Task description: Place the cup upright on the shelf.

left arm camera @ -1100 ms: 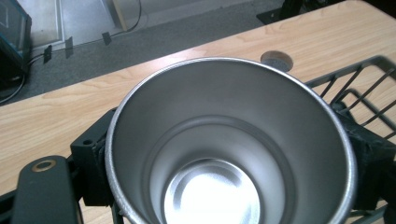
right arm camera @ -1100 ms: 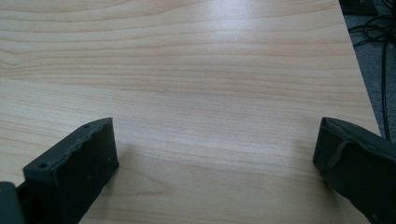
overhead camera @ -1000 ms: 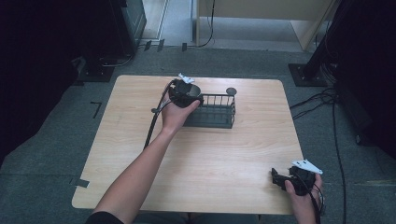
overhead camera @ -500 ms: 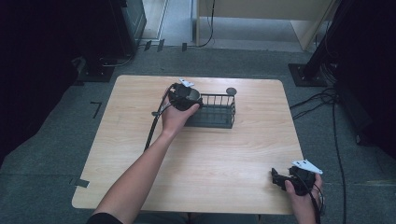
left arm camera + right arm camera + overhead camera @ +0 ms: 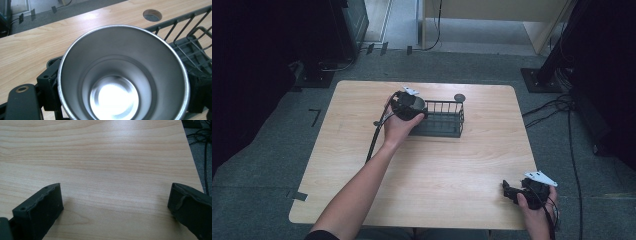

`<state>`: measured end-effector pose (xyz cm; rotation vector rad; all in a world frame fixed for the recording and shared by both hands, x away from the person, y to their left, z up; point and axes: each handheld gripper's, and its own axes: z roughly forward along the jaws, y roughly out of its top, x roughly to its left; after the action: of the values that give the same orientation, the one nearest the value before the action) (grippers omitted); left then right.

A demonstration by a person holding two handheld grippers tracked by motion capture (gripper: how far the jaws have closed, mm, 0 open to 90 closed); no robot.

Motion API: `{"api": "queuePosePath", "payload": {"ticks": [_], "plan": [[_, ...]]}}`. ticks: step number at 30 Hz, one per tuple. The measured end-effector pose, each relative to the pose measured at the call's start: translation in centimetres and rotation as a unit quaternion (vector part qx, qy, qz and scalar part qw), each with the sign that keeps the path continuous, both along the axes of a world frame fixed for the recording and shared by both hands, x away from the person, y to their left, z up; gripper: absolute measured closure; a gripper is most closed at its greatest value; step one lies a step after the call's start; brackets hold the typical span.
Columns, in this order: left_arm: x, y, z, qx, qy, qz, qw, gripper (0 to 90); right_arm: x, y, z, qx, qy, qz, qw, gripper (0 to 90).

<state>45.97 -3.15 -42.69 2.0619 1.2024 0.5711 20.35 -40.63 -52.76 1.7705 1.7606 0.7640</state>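
Steel cup point(image 5: 122, 75) sits clamped between your left gripper's point(image 5: 408, 106) fingers point(image 5: 23, 100), mouth toward the camera and nothing inside, just a bright bare bottom. In the high view that gripper hangs at the left end of the black wire basket point(image 5: 439, 119), around 12 o'clock on the tabletop point(image 5: 452, 165). My read: you're holding the cup over that end so it can go down into the basket, or it has just come up out of it; I can't tell which. The left gripper view shows the basket's bars and dark floor at 3 o'clock of the cup, close behind it. Whether the cup touches the wire is hidden by the cup itself. I can't make out anything else in the basket.

Round hole point(image 5: 152, 15) in the wood shows just past the basket's far rim.

Right gripper point(image 5: 517, 192) is parked at 5 o'clock near the front edge, well apart from the basket. Its fingers point(image 5: 40, 207) are spread wide with bare wood between them, holding nothing. Looks idle, kept clear of the left arm's path.
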Motion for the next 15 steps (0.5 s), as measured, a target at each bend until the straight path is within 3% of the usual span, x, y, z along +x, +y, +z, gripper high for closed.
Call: {"api": "queuePosePath", "payload": {"ticks": [6, 15], "plan": [[-0.2, 0.2, 0.2, 0.002, -0.003, 0.003, 1.0000, 9.5, 0.0, 0.0, 0.0, 0.000, 0.000, 0.000, 1.0000, 0.0], [-0.6, 1.0, 1.3, -0.013, -0.002, -0.004, 0.9999, 0.0, 0.0, 0.0, 0.0, 0.000, 0.000, 0.000, 1.0000, 0.0]]}}
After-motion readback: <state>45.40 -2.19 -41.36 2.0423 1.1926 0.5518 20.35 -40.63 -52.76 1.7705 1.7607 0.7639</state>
